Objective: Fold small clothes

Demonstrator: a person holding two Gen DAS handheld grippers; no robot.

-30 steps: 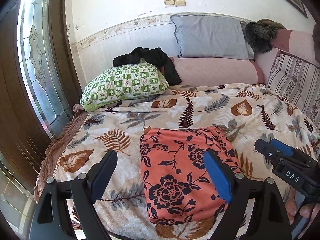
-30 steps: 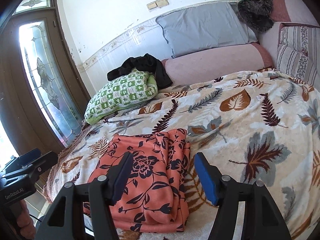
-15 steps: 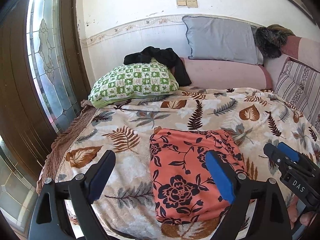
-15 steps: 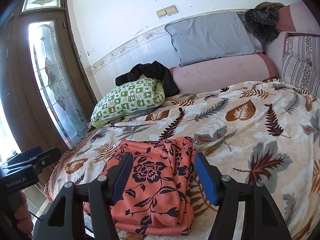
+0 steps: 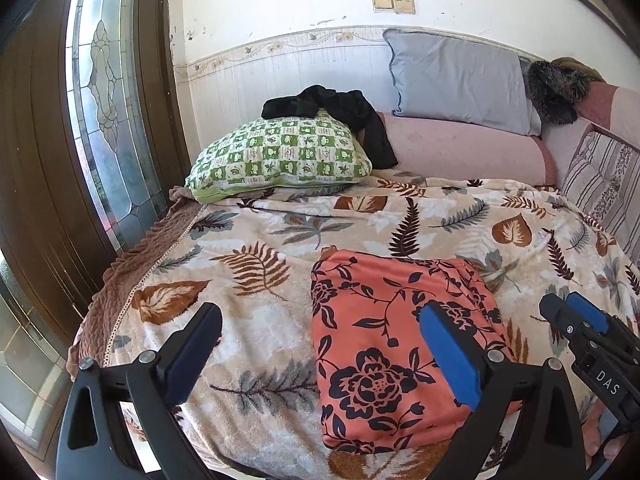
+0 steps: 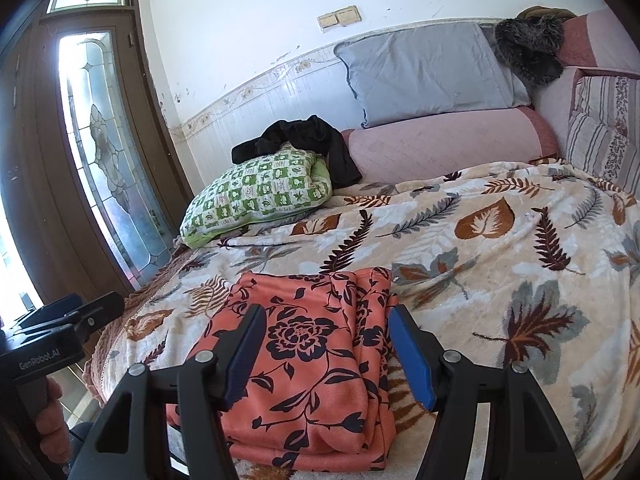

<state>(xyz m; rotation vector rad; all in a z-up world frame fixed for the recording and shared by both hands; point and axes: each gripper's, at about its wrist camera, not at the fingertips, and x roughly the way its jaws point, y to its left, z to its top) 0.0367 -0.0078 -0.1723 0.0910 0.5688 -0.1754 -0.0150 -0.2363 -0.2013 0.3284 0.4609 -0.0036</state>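
Note:
An orange garment with a dark flower print [image 5: 394,344] [image 6: 316,360] lies folded into a rectangle on the leaf-patterned blanket [image 5: 260,320] [image 6: 500,280], close to the bed's front edge. My left gripper [image 5: 320,354] hovers above its left edge with the jaws opening wide; nothing is pinched between them. My right gripper [image 6: 328,350] hangs over the folded garment, jaws apart and holding nothing; its fingers [image 5: 580,324] also show at the right of the left wrist view. The left gripper's body [image 6: 60,320] shows at the left of the right wrist view.
A green checked pillow [image 5: 280,156] with a black garment [image 5: 340,116] on it lies at the back left. A grey pillow [image 5: 460,80] and a pink bolster [image 5: 460,152] line the wall. A glazed wooden door [image 5: 100,120] stands just left of the bed.
The left gripper's jaws have spread wider and it has drawn slightly back from the garment, so the garment sits further right in its view. The right gripper has barely moved.

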